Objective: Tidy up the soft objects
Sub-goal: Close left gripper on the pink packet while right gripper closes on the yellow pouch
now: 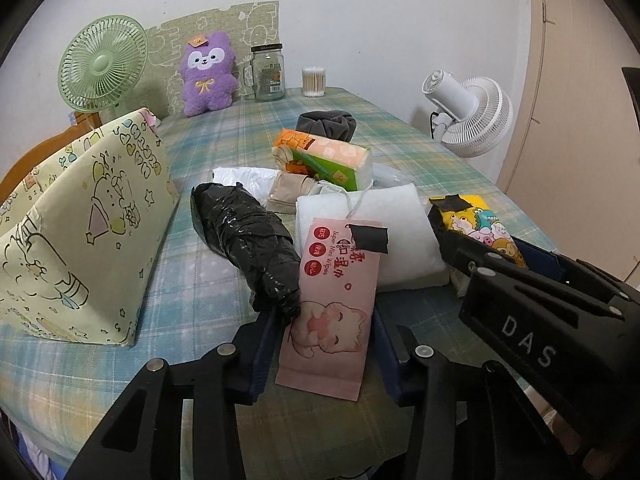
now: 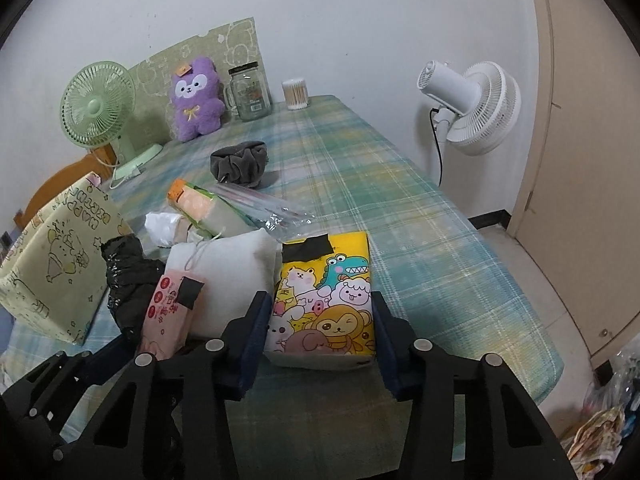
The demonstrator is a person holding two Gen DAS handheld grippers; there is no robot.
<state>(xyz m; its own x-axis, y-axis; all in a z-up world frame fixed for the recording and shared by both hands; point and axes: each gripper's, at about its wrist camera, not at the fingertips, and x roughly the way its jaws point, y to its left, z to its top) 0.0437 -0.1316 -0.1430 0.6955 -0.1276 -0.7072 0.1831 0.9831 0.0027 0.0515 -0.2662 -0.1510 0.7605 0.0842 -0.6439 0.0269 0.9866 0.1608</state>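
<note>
1. Left gripper (image 1: 326, 344): jaws closed on pink wipes pack (image 1: 334, 308), pads against both its sides.
2. Black wrapped bundle (image 1: 248, 236) touches the pack just beyond the left pad; white cushion (image 1: 400, 236) ahead-right.
3. Right gripper (image 2: 320, 326): jaws clamped on yellow cartoon tissue pack (image 2: 326, 304); the cushion beside its left pad.

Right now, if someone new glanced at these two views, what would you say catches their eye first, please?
Probably the yellow cartoon-animal tissue pack, bright at the near table edge between the right tongs, whose pads sit against its sides. Next, the pink wet-wipes pack with a cat drawing, lying between the left tongs beside a black-wrapped bundle. Far back, the purple plush toy sits against the wall by a green fan.
</note>
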